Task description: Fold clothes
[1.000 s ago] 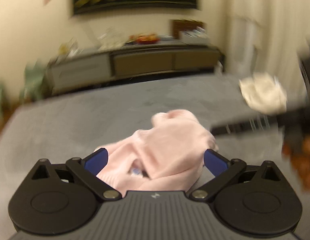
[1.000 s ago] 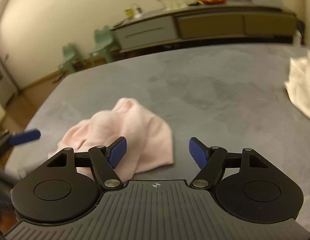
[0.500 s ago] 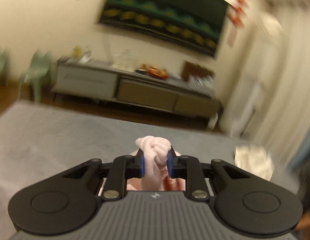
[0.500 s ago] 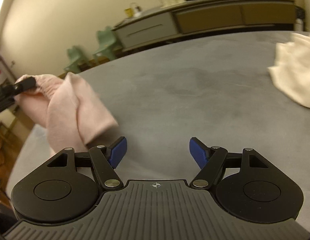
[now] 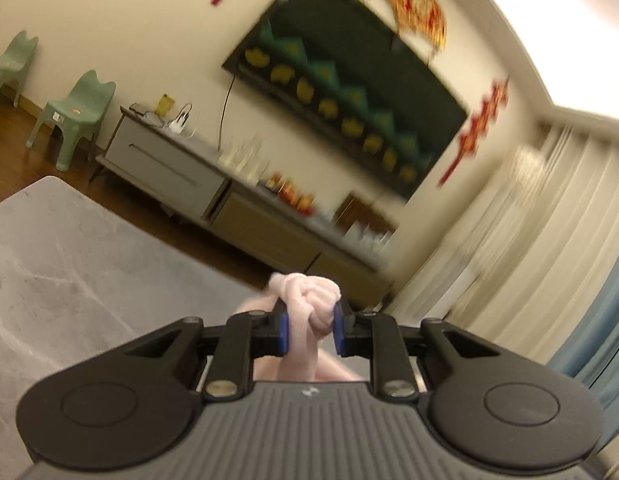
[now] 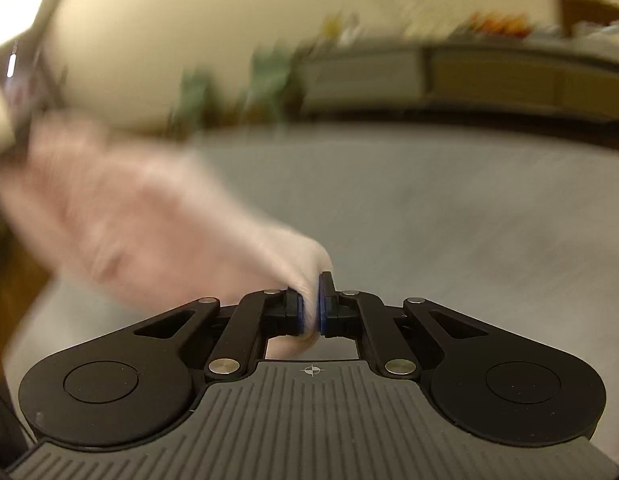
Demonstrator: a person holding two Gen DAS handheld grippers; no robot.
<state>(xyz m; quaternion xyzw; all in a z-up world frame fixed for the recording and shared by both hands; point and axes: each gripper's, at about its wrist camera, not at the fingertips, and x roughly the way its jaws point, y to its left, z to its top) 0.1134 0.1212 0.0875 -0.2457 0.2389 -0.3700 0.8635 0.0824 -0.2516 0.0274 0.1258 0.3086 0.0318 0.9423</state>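
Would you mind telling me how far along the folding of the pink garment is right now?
Done: both ends are picked up. The left gripper is clamped on a bunched wad of the pink garment, and the right gripper is pinching another edge. In hand: the cloth hangs stretched between them above the grey table. Left: spreading it flat and making every fold; none is visible yet.

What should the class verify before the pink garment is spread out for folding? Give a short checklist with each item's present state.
1. Left tool clamped on a bunched part of the pink garment: ok.
2. Right tool pinching an edge of the garment: ok.
3. Garment stretched flat between the tools: not ok, it sags.
4. Which parts are held, corners or seams: cannot tell, blurred.
5. Grey table bare in front of the right tool: ok.
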